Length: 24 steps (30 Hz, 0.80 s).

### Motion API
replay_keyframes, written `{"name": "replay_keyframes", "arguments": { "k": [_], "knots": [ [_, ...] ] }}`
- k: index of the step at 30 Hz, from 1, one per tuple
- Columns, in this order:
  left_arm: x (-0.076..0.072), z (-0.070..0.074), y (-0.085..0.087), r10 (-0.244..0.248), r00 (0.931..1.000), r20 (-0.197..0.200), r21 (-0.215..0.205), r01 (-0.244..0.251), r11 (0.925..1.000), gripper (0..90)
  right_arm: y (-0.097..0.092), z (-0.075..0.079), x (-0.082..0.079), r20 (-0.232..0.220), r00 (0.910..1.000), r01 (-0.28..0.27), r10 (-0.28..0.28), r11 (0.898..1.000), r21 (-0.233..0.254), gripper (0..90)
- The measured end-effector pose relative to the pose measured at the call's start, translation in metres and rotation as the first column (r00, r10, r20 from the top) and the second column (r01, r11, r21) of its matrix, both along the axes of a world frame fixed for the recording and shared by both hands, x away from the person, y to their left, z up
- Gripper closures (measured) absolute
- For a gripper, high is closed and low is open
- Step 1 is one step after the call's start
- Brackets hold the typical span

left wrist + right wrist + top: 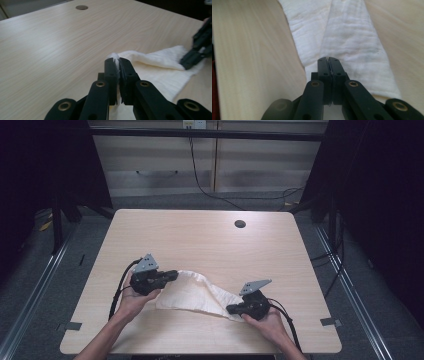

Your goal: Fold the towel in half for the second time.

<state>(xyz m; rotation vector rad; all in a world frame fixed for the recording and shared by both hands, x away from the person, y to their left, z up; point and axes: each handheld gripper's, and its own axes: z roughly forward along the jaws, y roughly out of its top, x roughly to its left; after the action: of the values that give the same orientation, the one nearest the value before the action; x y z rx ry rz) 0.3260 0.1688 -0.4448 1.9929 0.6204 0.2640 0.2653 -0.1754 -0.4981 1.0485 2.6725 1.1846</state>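
- The table [200,235] carried little else: a round cable hole [240,224] near its far right corner, well apart from my work, with nothing in the way.
- The white cloth [192,292] lay near the table's near edge, stretched between my hands.
- My left gripper [172,274] was clamped on the cloth's left end, lifted off the wood.
- My right gripper [231,309] pinched its right end tightly.

A recording booth or lab, probably inside an office: a pale wood-grain surface [200,240] with a round cable hole [240,224] stands between black curtains [380,195], on grey carpet [30,290], with metal floor rails [350,290], loose black cables [200,180] and pale wooden cabinets [165,160] behind.
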Motion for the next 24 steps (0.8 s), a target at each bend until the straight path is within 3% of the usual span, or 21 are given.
{"name": "replay_keyframes", "arguments": {
  "k": [5,11,17,24],
  "knots": [
    [-0.018,0.003,-0.009,-0.066,0.9975,0.023,0.048,0.065,0.9967,85.7,-0.002,0.0,0.005,0.033,0.9979,0.056,-0.055,0.998,-0.014,88.9],
    [-0.043,-0.01,-0.003,-0.127,0.9919,0.009,0.131,0.125,0.9835,85.7,-0.001,-0.001,0.004,0.051,0.9965,0.068,-0.066,0.998,-0.02,88.9],
    [-0.043,-0.022,0.013,-0.115,0.9927,-0.037,0.146,0.119,0.9821,85.6,0.001,-0.001,0.0,0.091,0.9936,0.071,-0.068,0.997,-0.037,88.9],
    [-0.046,-0.042,0.018,-0.128,0.9883,-0.083,0.214,0.143,0.9662,85.6,0.001,-0.001,-0.001,0.098,0.9924,0.078,-0.074,0.996,-0.033,88.9]
  ]
}}
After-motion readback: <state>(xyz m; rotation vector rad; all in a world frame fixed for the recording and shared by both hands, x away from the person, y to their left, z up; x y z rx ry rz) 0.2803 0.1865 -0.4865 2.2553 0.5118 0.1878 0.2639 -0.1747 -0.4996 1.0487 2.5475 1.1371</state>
